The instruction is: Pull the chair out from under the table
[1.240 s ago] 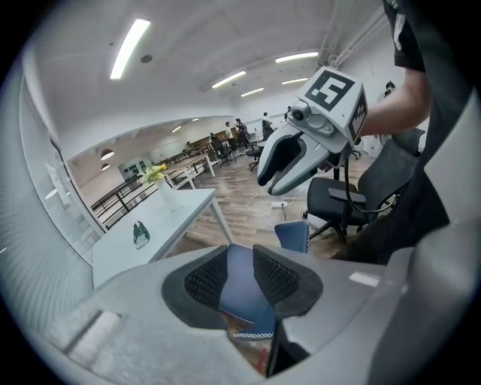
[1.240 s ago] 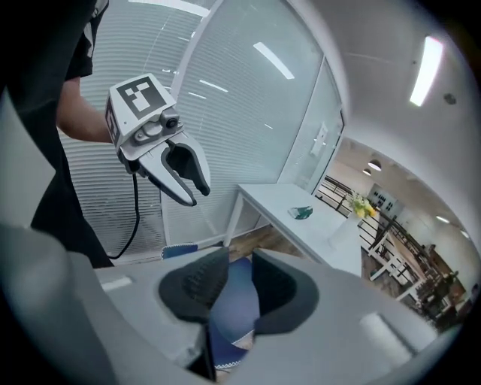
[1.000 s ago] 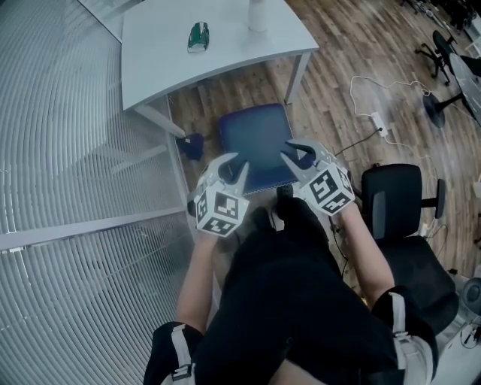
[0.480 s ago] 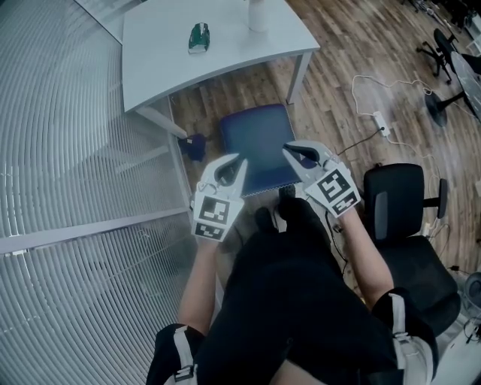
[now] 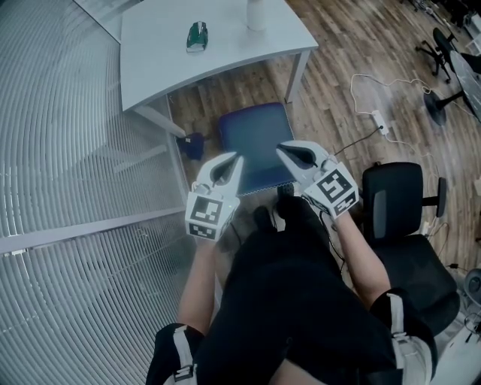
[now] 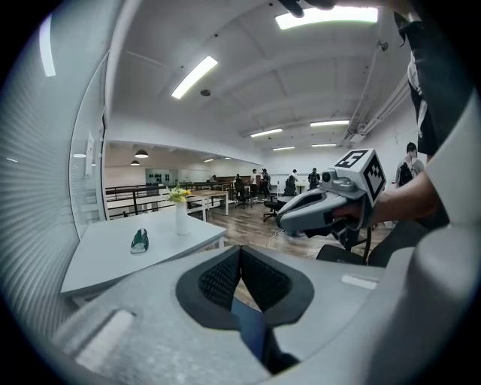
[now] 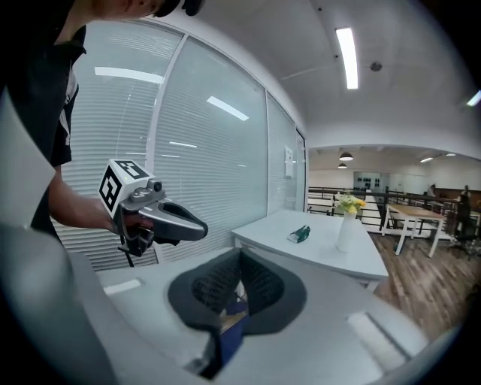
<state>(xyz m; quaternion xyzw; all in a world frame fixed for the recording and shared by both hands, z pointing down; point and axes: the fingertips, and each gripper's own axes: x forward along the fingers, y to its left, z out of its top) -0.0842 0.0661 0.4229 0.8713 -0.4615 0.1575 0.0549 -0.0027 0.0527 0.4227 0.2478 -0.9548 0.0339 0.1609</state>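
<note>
Chair (image 5: 252, 139) stands near the white table (image 5: 158, 56), beneath our left gripper (image 5: 238, 156) and right gripper (image 5: 280, 148) in the head view; only the gripper views show us both jaw pairs pressed together, empty

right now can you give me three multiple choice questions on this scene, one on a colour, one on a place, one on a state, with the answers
1. What colour is the chair seat?
A blue
B red
C yellow

2. Where does the small green object lie?
A on the chair seat
B on the white table
C on a shelf

3. How do the fingers of the left gripper and right gripper stand?
A wide open
B shut on the chair seat
C shut, empty

Answers:
1. A, the seat shows dark blue in the head view.
2. B, it rests on the tabletop, near the vase.
3. C, each gripper view shows its fingers together with nothing between.
</note>
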